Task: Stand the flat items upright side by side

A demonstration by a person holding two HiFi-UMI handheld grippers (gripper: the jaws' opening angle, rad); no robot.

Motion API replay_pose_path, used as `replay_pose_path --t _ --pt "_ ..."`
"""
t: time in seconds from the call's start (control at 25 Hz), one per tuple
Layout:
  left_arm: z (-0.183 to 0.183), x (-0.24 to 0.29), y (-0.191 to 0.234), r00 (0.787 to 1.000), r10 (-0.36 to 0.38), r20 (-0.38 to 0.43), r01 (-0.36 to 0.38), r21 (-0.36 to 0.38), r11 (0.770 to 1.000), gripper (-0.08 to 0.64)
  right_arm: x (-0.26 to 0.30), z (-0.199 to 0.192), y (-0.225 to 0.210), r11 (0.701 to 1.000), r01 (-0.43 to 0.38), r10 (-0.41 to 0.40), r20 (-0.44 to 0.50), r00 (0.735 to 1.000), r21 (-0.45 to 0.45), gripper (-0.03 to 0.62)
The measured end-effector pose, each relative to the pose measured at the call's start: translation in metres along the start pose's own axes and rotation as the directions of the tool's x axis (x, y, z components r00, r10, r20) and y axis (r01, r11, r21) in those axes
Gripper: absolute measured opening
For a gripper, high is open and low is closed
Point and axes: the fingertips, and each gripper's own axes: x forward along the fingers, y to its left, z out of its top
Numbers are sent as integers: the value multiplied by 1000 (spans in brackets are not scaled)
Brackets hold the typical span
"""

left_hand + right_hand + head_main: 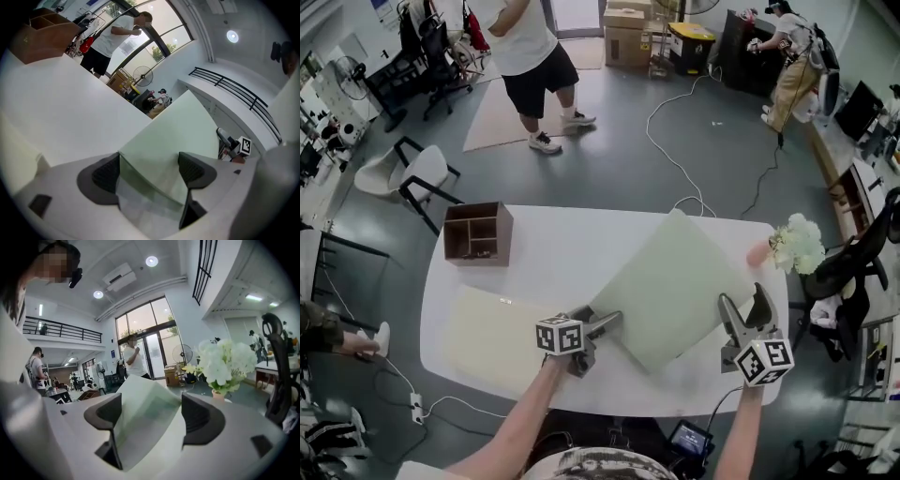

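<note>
Two flat boards on the white tabletop (572, 246): one pale green flat board (675, 281) lying skewed in the middle, and one cream flat board (487, 333) flat at the left, well apart from the claws. Neither is upright yet.

The left claw (609, 324) is spread wide with the green board's near corner between its pads, and I can't see a real pinch. The right claw (742, 300) also gapes, with the board's right edge between its pads.

There's also one brown wooden compartment box (478, 234) and one bunch of white flowers (795, 242).
</note>
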Motion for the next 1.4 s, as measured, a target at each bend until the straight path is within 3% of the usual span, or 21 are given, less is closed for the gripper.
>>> replay_pose_path --t 0.2,0.36,0.52,0.64,0.76,0.88,1.04,1.4 --pt "-2 1 -3 999 -35 -27 35 3 999 390 -21 34 30 999 -46 48 111 993 -20 370" --pt "-3 1 -5 998 -56 -41 56 0 998 391 -35 51 55 993 -69 82 139 987 -92 368" --pt "-6 1 -9 995 -83 -52 83 9 996 391 -57 61 74 990 -97 114 169 979 -106 357" --pt "-6 1 -14 995 -90 -53 91 20 996 391 -74 63 86 983 -114 138 163 977 -145 353" --pt "-8 2 -11 997 -54 -54 58 80 995 380 -88 62 101 976 -144 171 162 972 -166 313" --pt "-6 5 -17 998 -52 -45 59 162 985 306 -95 57 120 967 -192 218 154 964 -169 279" --pt "-4 5 -21 999 -27 -35 33 191 981 245 -98 51 140 959 -230 253 140 957 -164 279" --pt "0 -7 -32 1000 -8 2 7 251 968 239 -105 36 165 944 -264 289 108 951 -200 279"
